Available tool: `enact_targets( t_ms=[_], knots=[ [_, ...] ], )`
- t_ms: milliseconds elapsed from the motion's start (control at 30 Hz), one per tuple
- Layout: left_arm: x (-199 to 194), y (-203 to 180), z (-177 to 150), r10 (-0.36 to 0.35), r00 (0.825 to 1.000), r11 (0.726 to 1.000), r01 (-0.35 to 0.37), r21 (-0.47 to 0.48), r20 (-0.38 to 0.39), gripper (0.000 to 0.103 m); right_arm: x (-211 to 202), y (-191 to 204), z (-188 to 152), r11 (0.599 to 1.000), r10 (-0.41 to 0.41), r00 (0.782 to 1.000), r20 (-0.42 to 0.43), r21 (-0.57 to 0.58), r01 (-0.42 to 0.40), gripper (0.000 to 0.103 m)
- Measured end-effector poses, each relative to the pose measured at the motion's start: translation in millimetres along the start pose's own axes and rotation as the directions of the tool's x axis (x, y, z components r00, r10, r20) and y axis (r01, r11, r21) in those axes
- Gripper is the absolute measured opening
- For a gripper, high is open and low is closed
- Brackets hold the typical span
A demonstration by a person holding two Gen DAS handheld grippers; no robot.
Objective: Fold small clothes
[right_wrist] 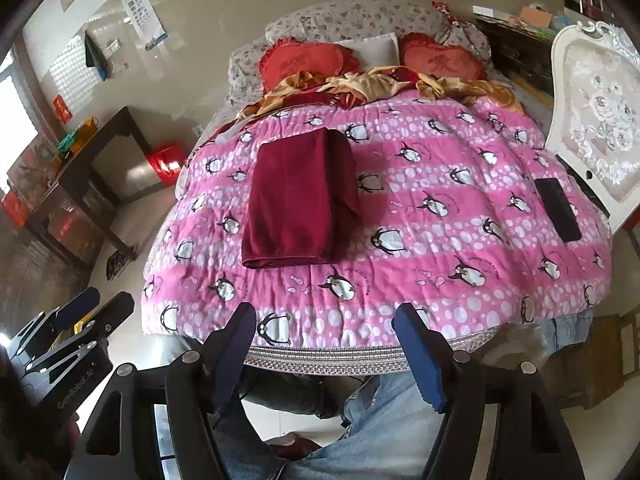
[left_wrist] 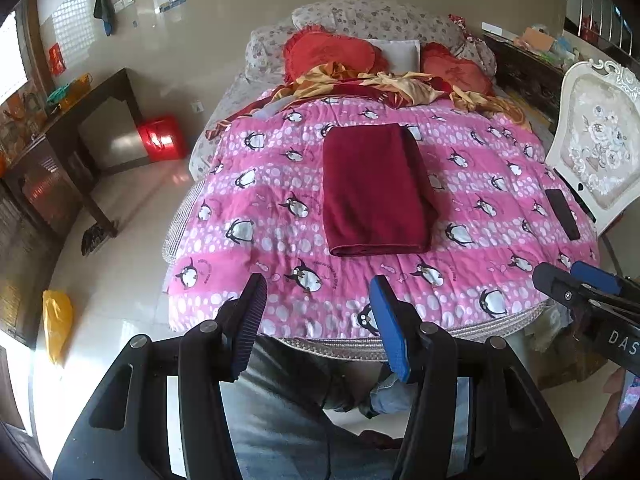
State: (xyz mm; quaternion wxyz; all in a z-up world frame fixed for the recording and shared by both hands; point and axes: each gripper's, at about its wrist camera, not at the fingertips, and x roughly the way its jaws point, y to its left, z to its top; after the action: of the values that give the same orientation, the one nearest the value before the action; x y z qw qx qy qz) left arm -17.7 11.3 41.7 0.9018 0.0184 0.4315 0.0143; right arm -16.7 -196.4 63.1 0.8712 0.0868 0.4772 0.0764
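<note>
Because both tools hang back over the person's knees, short of the bed's near edge, nothing is gripped at this moment: the left hand-held gripper (left_wrist: 320, 304) stands with its fingers spread wide and empty, and the right hand-held gripper (right_wrist: 326, 332) is likewise parted with nothing between its pads. Just beyond them lies the pink penguin quilt (left_wrist: 460, 208), spread over the bed and hanging off the near edge. Near the middle of that quilt, a little to the left as the right wrist camera sees it, rests the dark red garment (left_wrist: 374, 188), already folded into a tidy long rectangle with a doubled layer showing along its right side and a rolled hem at the near end. It looks close to finished; if one more fold is wanted, I would judge the near short edge the place to take it, one tool at each near corner, pinching all layers together so the stack does not slide apart, then carrying both corners evenly toward the far end and laying them down square. A dark phone (right_wrist: 558, 210) lies at the quilt's right edge, well apart from the cloth. Farther off, crumpled gold-and-red bedding and two red heart cushions (left_wrist: 332, 54) sit before the floral pillows.
</note>
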Motion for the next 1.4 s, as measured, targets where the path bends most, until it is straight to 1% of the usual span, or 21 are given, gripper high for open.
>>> enact_targets(
  t_ms=[133,300,533,700,900,1033,1400],
  knots=[
    [9.1,-1.1,4.3,0.003,1.0,1.0,-0.003,0.002,-0.017,0.053,10.9,-2.6,4.3,1.0,-0.005,1.0,-0.027,0.007,0.005,0.07],
    [28.1,-0.9,10.5,0.005,0.998,1.0,-0.005,0.005,-0.057,0.053,25.1,-3.3,10.9,1.0,-0.012,0.999,-0.05,0.009,0.012,0.07],
    [52.4,4.6,21.2,0.04,0.995,0.999,-0.041,-0.001,-0.091,0.054,47.1,-4.3,25.0,1.0,-0.018,0.996,-0.086,0.005,0.018,0.07],
    [71.5,4.5,23.5,0.045,0.988,0.999,-0.042,0.021,-0.147,0.053,62.4,-7.0,33.6,1.0,-0.012,0.994,-0.113,0.016,0.014,0.07],
    [74.8,2.4,23.1,0.046,0.988,0.999,-0.042,0.027,-0.148,0.053,69.3,-1.9,39.3,1.0,-0.008,0.993,-0.119,0.008,0.009,0.07],
    [79.2,2.1,23.2,0.043,0.986,0.999,-0.039,0.03,-0.161,0.053,73.5,0.4,42.3,1.0,-0.005,0.992,-0.125,0.004,0.006,0.07],
    [80.3,2.3,23.8,0.05,0.985,0.998,-0.045,0.034,-0.163,0.054,73.7,2.4,44.4,1.0,-0.008,0.992,-0.125,0.003,0.009,0.07]
  ],
)
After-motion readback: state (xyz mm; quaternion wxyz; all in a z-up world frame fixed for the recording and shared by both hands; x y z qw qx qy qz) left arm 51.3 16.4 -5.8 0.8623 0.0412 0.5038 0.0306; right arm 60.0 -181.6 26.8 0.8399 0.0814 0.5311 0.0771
